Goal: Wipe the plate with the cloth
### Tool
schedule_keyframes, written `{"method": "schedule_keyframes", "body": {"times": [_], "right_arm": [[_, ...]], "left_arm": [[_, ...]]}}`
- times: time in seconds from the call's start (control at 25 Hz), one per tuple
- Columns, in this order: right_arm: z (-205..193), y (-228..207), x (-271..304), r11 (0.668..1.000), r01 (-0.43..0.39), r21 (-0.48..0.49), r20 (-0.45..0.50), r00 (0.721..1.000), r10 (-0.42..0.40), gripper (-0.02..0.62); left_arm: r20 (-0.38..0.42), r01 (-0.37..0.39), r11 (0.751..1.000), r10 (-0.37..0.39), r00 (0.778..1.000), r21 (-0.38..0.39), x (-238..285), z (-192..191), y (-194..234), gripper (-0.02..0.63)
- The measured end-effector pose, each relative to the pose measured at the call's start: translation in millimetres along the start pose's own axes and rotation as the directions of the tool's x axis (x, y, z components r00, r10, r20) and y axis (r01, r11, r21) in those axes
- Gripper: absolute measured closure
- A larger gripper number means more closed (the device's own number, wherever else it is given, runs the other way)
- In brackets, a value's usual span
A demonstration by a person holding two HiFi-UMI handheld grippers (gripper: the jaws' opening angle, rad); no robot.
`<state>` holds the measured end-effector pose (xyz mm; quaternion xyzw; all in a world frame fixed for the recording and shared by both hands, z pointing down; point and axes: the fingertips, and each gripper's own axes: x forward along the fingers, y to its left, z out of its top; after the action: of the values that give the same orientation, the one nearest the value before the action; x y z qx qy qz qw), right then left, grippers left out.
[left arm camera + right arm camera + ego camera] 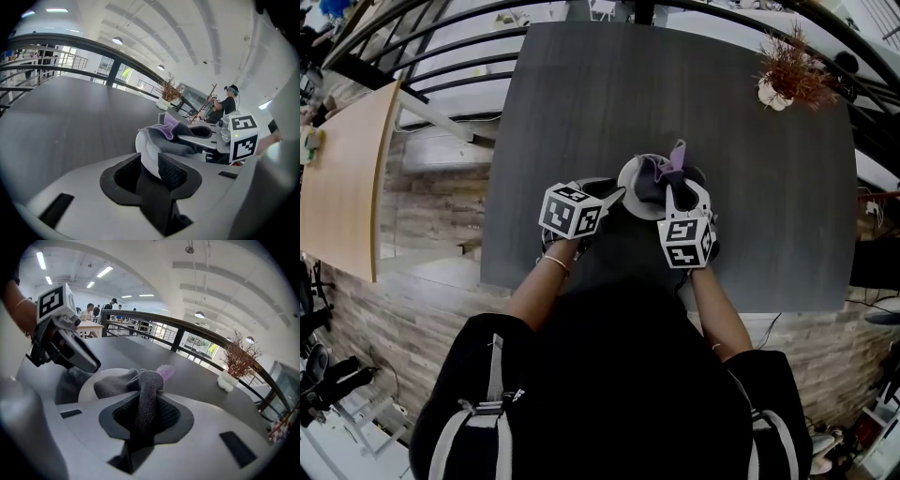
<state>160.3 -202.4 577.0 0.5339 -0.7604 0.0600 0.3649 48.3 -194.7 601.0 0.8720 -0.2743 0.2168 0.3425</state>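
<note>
Your head cam looks steeply down on the table [581,112]. Your gripper cams sit low, close behind their jaws, facing far; all three share plate [627,180] and cloth [654,187].

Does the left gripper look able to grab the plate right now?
Probably yes: the plate's near rim sits between the left gripper's parted jaws, and the cloth, pinched by the right gripper, lies further in, not between them.
</note>
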Motion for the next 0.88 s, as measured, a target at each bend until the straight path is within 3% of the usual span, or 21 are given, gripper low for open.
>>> {"method": "schedule_keyframes", "body": {"times": [0.2, 0.48, 0.76, 0.88], "right_arm": [[-5.4, 4.3, 7.5, 0.995, -0.008, -0.1, -0.04, 0.999, 0.004, 0.532], [-15.2, 5.7, 16.2, 0.988, -0.021, -0.151, -0.089, 0.996, 0.008, 0.532], [-16.6, 11.8, 22.4, 0.951, -0.041, -0.307, -0.145, 0.989, -0.004, 0.532], [-17.0, 11.8, 24.4, 0.951, -0.055, -0.303, -0.155, 0.988, 0.008, 0.534]], "left_arm": [[-0.016, -0.007, 0.999, 0.006, 1.0, -0.042, 2.2, 2.3, 4.4, 0.491], [-0.075, 0.019, 0.997, -0.024, 0.997, -0.072, 9.1, -1.0, 3.9, 0.489], [-0.112, 0.052, 0.99, -0.067, 0.991, -0.129, 10.6, -0.9, 3.1, 0.477], [-0.11, 0.057, 0.985, -0.076, 0.991, -0.161, 13.1, 0.3, 4.3, 0.476]]}}
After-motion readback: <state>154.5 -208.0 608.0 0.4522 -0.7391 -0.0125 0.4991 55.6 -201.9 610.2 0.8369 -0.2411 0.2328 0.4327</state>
